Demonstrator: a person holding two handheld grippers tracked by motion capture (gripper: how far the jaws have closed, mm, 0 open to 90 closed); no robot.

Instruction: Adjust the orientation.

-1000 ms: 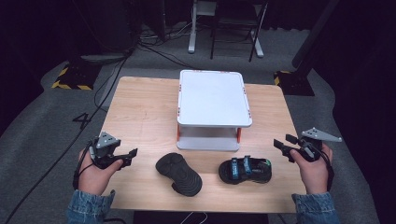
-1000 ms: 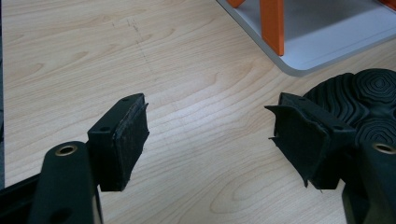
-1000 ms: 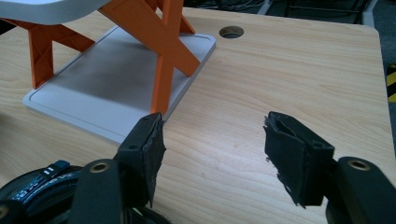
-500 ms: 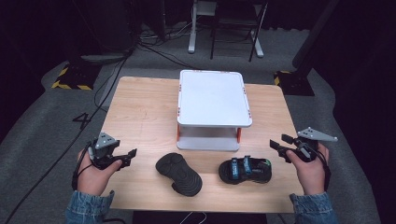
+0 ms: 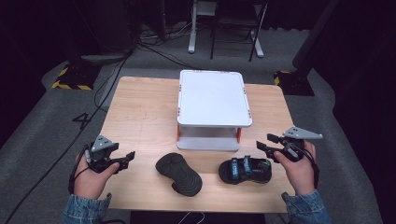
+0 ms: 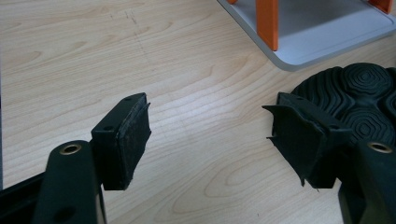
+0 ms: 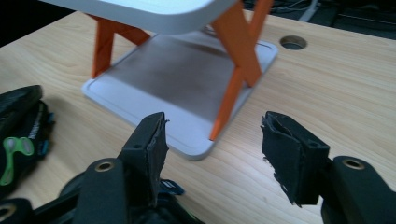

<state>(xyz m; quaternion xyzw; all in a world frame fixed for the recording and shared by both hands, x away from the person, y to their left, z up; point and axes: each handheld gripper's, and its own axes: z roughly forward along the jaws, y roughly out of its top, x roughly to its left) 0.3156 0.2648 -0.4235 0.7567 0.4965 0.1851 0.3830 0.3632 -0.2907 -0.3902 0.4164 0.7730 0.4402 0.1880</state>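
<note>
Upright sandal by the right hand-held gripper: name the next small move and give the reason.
Probably ease the right hand-held gripper down and left onto the upright sandal. Its jaws have just closed a little yet stand open with nothing between them, just right of the sandal's near end, above the table.

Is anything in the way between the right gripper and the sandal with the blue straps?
Nothing visible is. The right gripper, jaws open and empty, hovers just beside the sandal at its heel end, with bare table between them.
</note>
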